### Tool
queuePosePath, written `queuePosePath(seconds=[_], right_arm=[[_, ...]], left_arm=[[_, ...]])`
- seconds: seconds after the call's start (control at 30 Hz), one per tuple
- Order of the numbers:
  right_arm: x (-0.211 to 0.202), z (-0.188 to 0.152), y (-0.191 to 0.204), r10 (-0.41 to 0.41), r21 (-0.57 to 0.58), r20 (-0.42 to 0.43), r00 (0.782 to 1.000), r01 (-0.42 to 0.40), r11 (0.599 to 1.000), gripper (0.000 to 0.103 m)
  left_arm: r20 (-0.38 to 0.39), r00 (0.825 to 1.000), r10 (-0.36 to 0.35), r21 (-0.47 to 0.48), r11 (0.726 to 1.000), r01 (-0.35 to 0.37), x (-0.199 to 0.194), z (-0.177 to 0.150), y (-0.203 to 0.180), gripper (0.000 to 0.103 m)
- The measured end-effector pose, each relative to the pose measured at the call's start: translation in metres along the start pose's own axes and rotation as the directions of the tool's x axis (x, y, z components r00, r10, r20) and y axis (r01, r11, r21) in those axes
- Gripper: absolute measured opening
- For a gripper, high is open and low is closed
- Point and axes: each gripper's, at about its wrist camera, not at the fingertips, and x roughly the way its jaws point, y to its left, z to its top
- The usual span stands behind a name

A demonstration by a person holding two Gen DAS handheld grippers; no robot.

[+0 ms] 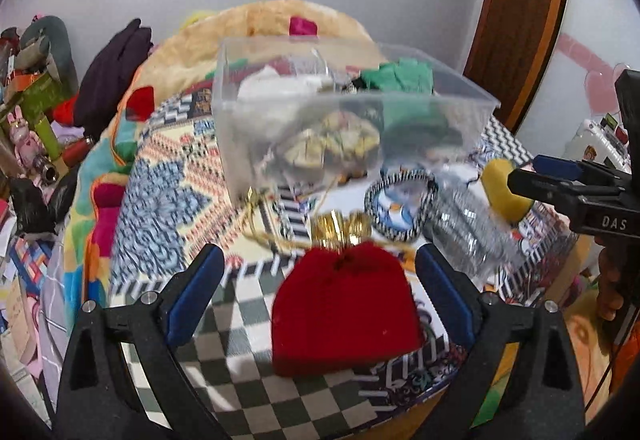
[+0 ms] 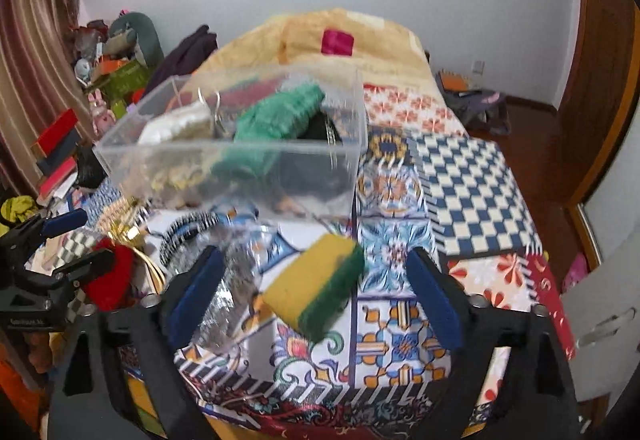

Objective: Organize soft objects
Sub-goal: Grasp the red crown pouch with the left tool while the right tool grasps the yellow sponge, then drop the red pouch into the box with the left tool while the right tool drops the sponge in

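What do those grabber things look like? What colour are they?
Both grippers look the same. The left gripper is a black plastic frame with two blue padded fingers and small silver screws. The right gripper matches it. From the left camera, its black body shows white letters reading DAS.

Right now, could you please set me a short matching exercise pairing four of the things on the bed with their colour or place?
Things:
1. pouch
2. sponge
3. knitted cloth
4. round striped-rim item

Descriptions:
A. green, inside the clear bin
B. yellow with a green layer
C. red, between the left gripper's jaws
D. black-and-white edge, in front of the bin

Pairs: 1-C, 2-B, 3-A, 4-D
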Motion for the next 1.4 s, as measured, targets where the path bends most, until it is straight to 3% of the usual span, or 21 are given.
queuePosePath(seconds=[0.13,0.23,0.4,0.83,1.13,1.4], right_arm=[[0.008,-0.007,-0.002,0.026,0.014,-0.045,0.999,-0.025,1.000,0.056],[0.011,-0.011,0.000,0.038,0.012,-0.062,0.997,-0.038,0.999,0.038],[0.008,-0.013,-0.001,0.041,0.010,-0.045,0.998,-0.040,0.999,0.030],[-0.009,-0.006,0.002,0.048,0.005,0.020,0.999,-0.048,0.999,0.028],[-0.029,0.011,0.010,0.052,-0.019,0.089,0.995,-0.050,0.999,0.028],[-0.042,0.050,0.017,0.047,-0.055,0.197,0.979,-0.037,0.998,0.028]], left_arm=[[-0.026,1.000,-0.010,-0.013,1.000,0.009,0.008,-0.009,-0.001,0.096],[-0.019,1.000,-0.010,0.001,1.000,0.010,0.009,-0.012,-0.003,0.087],[-0.002,1.000,-0.004,0.016,1.000,0.004,0.009,-0.012,-0.005,0.069],[0.036,0.999,-0.012,0.020,1.000,0.012,-0.001,-0.009,-0.001,0.024],[0.126,0.991,-0.034,0.004,0.999,0.034,-0.034,0.013,0.001,0.019],[0.238,0.970,-0.056,0.015,0.998,0.054,-0.059,0.057,-0.003,0.019]])
